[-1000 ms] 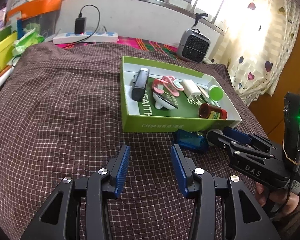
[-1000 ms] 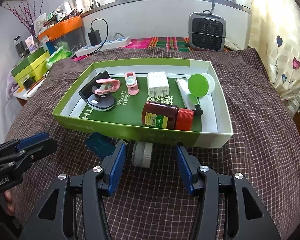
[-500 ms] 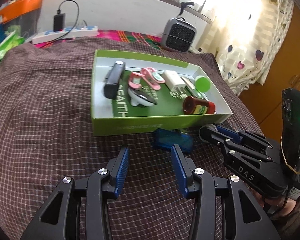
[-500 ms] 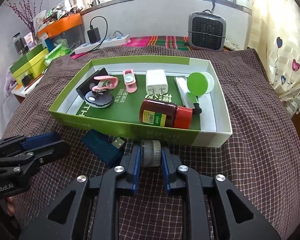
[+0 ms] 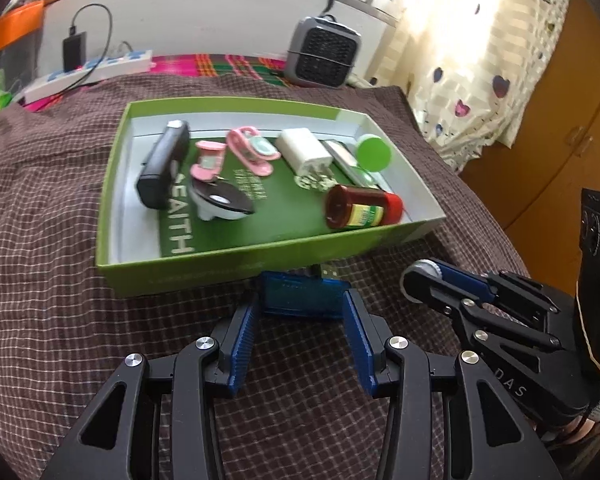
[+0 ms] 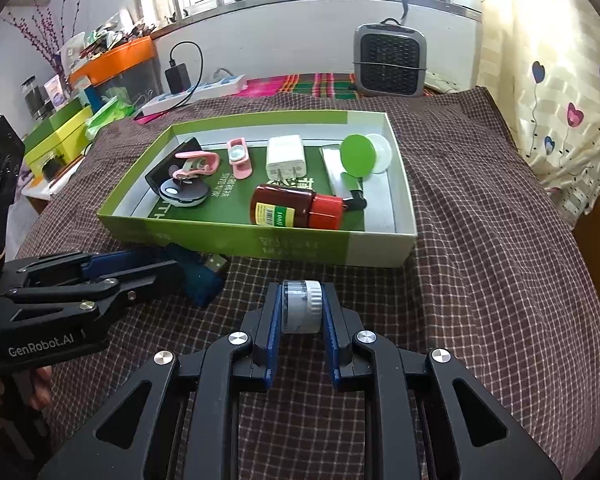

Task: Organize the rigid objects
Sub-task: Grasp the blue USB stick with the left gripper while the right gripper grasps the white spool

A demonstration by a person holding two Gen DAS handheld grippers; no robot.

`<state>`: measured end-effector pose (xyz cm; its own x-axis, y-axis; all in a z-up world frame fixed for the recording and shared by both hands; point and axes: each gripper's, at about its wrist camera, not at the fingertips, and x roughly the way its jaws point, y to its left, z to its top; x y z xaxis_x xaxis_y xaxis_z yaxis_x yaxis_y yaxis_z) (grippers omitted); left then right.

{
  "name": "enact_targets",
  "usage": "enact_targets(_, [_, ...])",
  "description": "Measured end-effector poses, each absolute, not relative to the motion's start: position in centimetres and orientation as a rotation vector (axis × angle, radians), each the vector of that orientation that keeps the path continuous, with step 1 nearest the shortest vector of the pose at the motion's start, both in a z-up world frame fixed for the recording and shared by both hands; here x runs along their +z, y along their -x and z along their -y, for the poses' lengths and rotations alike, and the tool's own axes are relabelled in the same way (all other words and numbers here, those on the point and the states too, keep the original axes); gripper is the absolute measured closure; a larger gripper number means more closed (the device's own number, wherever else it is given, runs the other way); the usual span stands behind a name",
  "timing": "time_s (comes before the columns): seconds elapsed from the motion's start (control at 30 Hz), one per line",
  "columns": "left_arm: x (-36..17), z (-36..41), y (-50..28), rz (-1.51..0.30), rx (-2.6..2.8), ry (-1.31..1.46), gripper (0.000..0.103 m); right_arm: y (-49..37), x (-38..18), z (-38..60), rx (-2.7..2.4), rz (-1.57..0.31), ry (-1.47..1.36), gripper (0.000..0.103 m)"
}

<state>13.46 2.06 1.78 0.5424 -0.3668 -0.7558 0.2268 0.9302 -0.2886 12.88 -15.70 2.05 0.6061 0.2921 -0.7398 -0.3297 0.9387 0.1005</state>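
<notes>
A green box (image 5: 204,272) (image 6: 284,244) lies on the checked cloth and holds a brown bottle with a red cap (image 5: 360,208) (image 6: 296,210), a white charger (image 5: 304,152), pink clips (image 5: 248,152), a black case (image 5: 162,164) and a green lid (image 5: 374,154). A blue USB device (image 5: 302,294) (image 6: 200,276) lies just before the box's front wall. My left gripper (image 5: 302,306) is open with its fingers on either side of the device. My right gripper (image 6: 300,306) is shut on a small white-and-grey round cap (image 6: 302,304) (image 5: 420,272), held just above the cloth.
A grey fan heater (image 6: 388,60) stands at the back by the wall. A power strip (image 6: 196,92) with a charger lies at the back left. Shelves with boxes (image 6: 60,132) stand to the left. A curtain (image 6: 560,100) hangs at the right.
My right gripper closed on the round cap and lifted it slightly. My left gripper moved forward until its open fingers flank the blue USB device.
</notes>
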Motion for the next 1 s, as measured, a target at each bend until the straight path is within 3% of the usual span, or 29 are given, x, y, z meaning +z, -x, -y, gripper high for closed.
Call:
enact_targets(0.57, [2.1, 1.4, -10.9, -0.944, -0.442, 0.083, 0.061, -12.0, 2.1, 17.9, 0.325, -0.841, 0.022, 0.083])
enact_targets(1.0, [2.4, 2.7, -13.8, -0.927, -0.415, -0.036, 0.061, -12.0, 1.8, 18.8, 0.324, -0.843, 0.005, 0.083])
